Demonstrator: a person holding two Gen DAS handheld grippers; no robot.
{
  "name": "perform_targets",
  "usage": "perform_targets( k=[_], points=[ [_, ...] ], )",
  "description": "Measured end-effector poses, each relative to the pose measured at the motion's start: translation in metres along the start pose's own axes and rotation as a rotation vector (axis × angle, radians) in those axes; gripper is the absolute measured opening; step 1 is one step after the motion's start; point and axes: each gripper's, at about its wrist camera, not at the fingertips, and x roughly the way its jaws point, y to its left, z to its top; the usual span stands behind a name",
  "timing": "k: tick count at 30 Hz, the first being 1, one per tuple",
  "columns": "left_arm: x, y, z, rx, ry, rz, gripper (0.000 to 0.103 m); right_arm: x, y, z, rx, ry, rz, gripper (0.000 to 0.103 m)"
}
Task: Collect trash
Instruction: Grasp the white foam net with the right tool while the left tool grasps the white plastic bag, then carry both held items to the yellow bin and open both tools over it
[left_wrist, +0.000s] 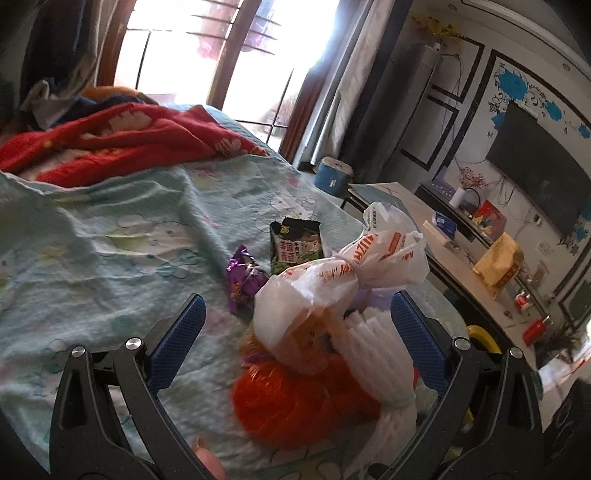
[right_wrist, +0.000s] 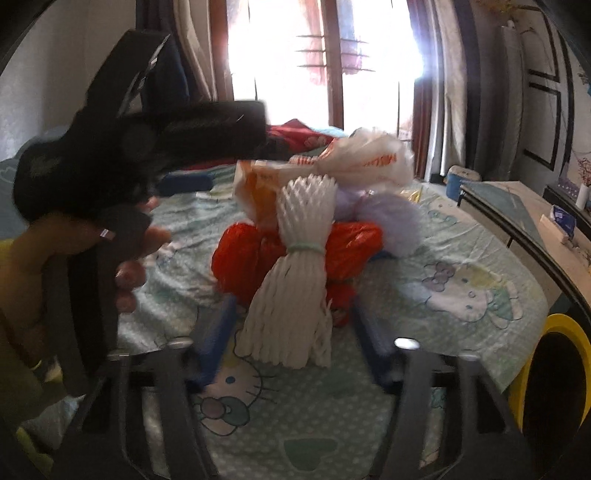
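A pile of trash lies on the bed: a white foam fruit net (right_wrist: 295, 273), an orange-red plastic bag (right_wrist: 240, 254), a tied white bag with orange print (left_wrist: 332, 280) and a pale purple bag (right_wrist: 391, 221). A green snack wrapper (left_wrist: 295, 245) and a purple wrapper (left_wrist: 243, 277) lie just behind. My left gripper (left_wrist: 299, 332) is open, its blue pads either side of the pile. My right gripper (right_wrist: 291, 325) is open, with the foam net's lower end between its pads. The left gripper's black body (right_wrist: 140, 147) shows at left in the right wrist view.
The bed has a pale green cartoon sheet (left_wrist: 110, 240) and a red blanket (left_wrist: 122, 140) at the far end. A yellow-rimmed black bin (right_wrist: 554, 376) stands at the bed's right edge. A low table (left_wrist: 436, 236) with boxes and a TV (left_wrist: 539, 177) are to the right.
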Motion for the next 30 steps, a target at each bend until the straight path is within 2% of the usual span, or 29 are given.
perform_targets(
  k=[1, 4, 8, 12, 16, 22, 30],
  points=[
    [0.003, 0.002, 0.002, -0.016, 0.006, -0.020, 0.087, 0.003, 0.000, -0.001, 0.001, 0.015, 0.013, 0.034],
    [0.010, 0.004, 0.006, -0.043, 0.021, -0.049, 0.075, 0.008, -0.002, -0.003, 0.013, 0.032, 0.037, 0.022],
    [0.016, 0.006, 0.005, -0.069, 0.041, -0.074, 0.047, 0.001, -0.005, -0.005, 0.019, 0.016, 0.060, 0.019],
    [0.014, 0.002, 0.001, -0.057, 0.044, -0.085, 0.030, -0.011, -0.006, -0.004, 0.011, -0.010, 0.075, 0.018],
    [0.004, -0.003, 0.000, -0.033, 0.011, -0.068, 0.025, -0.023, -0.006, -0.001, 0.001, -0.040, 0.077, 0.016],
    [-0.025, -0.015, 0.005, 0.005, -0.082, -0.041, 0.024, -0.044, -0.010, 0.003, -0.005, -0.096, 0.071, 0.016],
    [-0.054, -0.023, 0.014, 0.007, -0.157, -0.008, 0.024, -0.064, -0.033, 0.006, 0.037, -0.151, 0.033, 0.015]
  ],
)
